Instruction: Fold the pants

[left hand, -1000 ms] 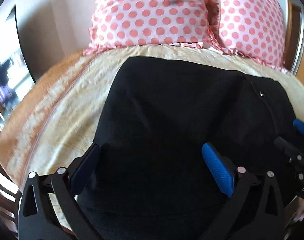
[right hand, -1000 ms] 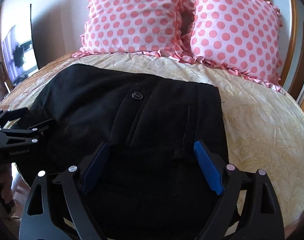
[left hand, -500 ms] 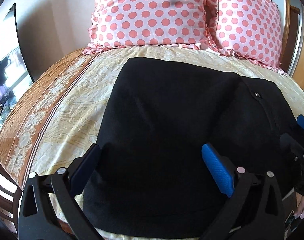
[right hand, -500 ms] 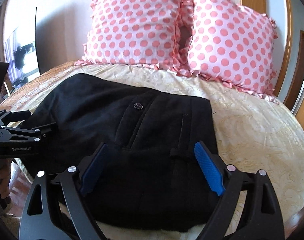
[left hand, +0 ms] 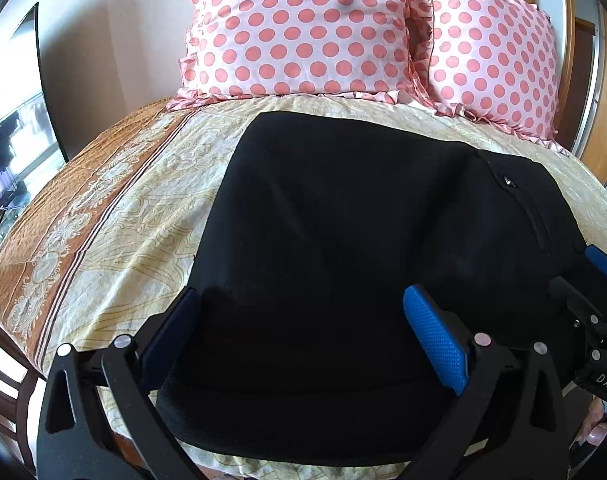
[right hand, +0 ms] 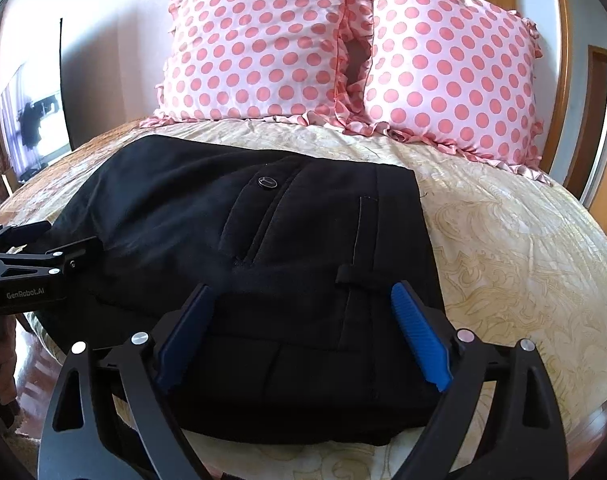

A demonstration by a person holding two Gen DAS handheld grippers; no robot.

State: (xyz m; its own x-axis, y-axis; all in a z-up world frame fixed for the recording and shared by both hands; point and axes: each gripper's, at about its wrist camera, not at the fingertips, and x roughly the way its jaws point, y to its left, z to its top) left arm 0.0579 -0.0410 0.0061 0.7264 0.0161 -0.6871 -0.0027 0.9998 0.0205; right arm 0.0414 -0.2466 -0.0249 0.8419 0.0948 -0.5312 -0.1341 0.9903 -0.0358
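Because the black pants [left hand: 363,248] already lie as a compact folded stack near the foot edge of the bedspread [left hand: 115,216], we hold both tools back above its near edge. Our left gripper [left hand: 299,328] and right gripper [right hand: 299,328] each stand wide apart at the jaws, gripping nothing. From the right wrist we see the pocket button [right hand: 266,181], a belt loop [right hand: 361,274] and the stack's right edge; from the left wrist we see instead the plain folded side and the bedspread's orange border [left hand: 63,216]. 2 polka-dot pillows [right hand: 343,52] stand behind.
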